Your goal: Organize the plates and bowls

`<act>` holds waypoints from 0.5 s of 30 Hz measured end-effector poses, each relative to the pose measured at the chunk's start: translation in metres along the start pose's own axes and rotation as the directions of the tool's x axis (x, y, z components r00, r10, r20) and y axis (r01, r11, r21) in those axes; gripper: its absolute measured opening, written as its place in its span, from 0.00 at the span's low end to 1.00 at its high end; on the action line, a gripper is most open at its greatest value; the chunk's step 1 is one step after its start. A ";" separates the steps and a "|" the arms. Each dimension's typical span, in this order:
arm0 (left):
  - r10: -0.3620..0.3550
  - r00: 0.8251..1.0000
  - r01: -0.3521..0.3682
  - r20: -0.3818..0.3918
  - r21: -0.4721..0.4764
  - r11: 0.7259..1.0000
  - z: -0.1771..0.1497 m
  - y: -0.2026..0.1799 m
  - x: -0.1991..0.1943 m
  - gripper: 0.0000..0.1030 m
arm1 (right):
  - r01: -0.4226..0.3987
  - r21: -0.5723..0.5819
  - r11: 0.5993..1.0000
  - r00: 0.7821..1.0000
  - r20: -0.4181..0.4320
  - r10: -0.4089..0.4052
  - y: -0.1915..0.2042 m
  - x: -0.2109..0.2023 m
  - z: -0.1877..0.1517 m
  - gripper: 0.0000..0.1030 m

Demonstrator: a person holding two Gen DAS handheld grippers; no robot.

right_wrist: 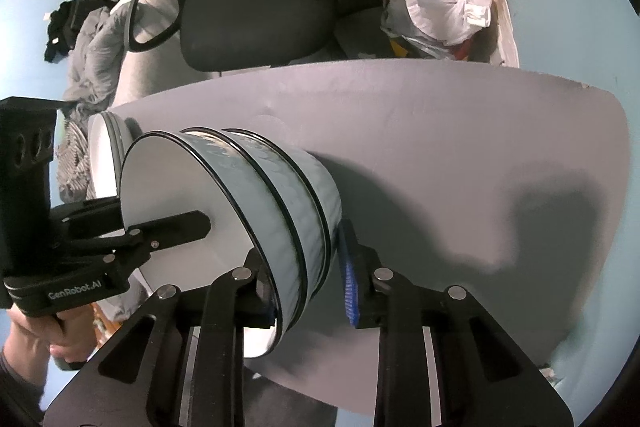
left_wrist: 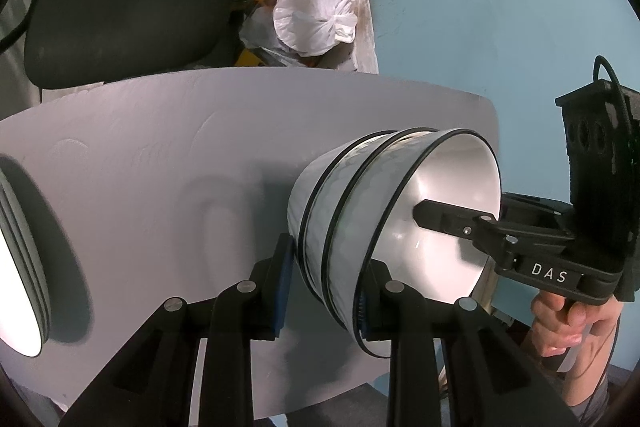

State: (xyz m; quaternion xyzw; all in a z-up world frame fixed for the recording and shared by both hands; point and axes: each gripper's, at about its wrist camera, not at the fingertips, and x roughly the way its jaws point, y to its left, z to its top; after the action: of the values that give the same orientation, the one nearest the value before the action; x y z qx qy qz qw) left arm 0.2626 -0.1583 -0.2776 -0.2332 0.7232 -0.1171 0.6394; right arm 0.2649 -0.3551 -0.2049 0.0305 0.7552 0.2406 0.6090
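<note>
Each hand-held gripper (left_wrist: 324, 291) (right_wrist: 308, 291) straddles the nested bowls' (left_wrist: 340, 211) rim.

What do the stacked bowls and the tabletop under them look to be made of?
Stacked bowls: likely glazed ceramic, possibly melamine. Glossy white inside with sharp highlights, pale blue outside with a faint scale pattern, thin black rims.

Tabletop: matte light grey, looks painted or laminated board. No glare, soft shadows, faint ring marks and a chipped far corner.

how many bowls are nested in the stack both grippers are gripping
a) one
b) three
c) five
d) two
b) three: in the right wrist view the stack of bowls shows three black rims nested one behind another, with the right gripper and left gripper on its walls.
</note>
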 end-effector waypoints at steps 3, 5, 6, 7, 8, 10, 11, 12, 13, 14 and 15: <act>0.007 1.000 -0.007 -0.001 0.007 1.000 0.000 0.000 0.000 0.26 | -0.001 0.001 1.000 1.000 -0.007 0.001 0.003 0.002 -0.003 0.23; 0.009 1.000 -0.009 -0.002 0.001 1.000 -0.002 0.002 0.000 0.26 | -0.002 0.001 1.000 1.000 -0.011 0.002 0.005 0.004 -0.004 0.23; 0.010 1.000 -0.010 -0.002 -0.004 1.000 -0.002 0.003 0.000 0.25 | -0.001 0.001 1.000 1.000 -0.015 0.001 0.007 0.005 -0.005 0.23; 0.011 1.000 -0.011 0.001 -0.007 1.000 -0.003 0.006 0.000 0.26 | 0.001 0.001 1.000 1.000 -0.019 -0.001 0.008 0.007 -0.005 0.22; 0.012 1.000 -0.012 0.002 -0.007 1.000 -0.004 0.007 0.000 0.25 | 0.001 0.007 1.000 1.000 -0.018 0.000 0.009 0.007 -0.006 0.22; 0.003 1.000 -0.003 0.005 -0.016 1.000 -0.005 0.010 0.002 0.25 | 0.008 0.002 1.000 1.000 -0.015 -0.008 0.013 0.009 -0.006 0.22; 0.000 1.000 0.000 0.005 -0.021 1.000 -0.004 0.011 0.003 0.25 | 0.012 0.006 1.000 1.000 -0.013 -0.012 0.014 0.009 -0.006 0.22; -0.001 1.000 0.001 0.005 -0.023 1.000 -0.004 0.012 0.004 0.25 | 0.018 0.001 1.000 1.000 -0.015 -0.018 0.015 0.010 -0.005 0.23; 0.003 1.000 -0.003 0.004 -0.022 1.000 -0.004 0.012 0.005 0.25 | 0.023 -0.001 1.000 1.000 -0.016 -0.023 0.015 0.010 -0.004 0.22; 0.003 1.000 -0.003 0.005 -0.020 1.000 -0.004 0.012 0.005 0.25 | 0.025 0.000 1.000 1.000 -0.017 -0.025 0.016 0.011 -0.004 0.22; 0.003 1.000 -0.003 0.007 -0.017 1.000 -0.003 0.012 0.006 0.25 | 0.030 -0.007 1.000 0.999 -0.018 -0.030 0.017 0.011 -0.004 0.22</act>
State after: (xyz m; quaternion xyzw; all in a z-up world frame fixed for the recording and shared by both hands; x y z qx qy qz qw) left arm 0.2567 -0.1516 -0.2880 -0.2378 0.7224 -0.1092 0.6400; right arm 0.2543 -0.3377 -0.2076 0.0150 0.7603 0.2345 0.6055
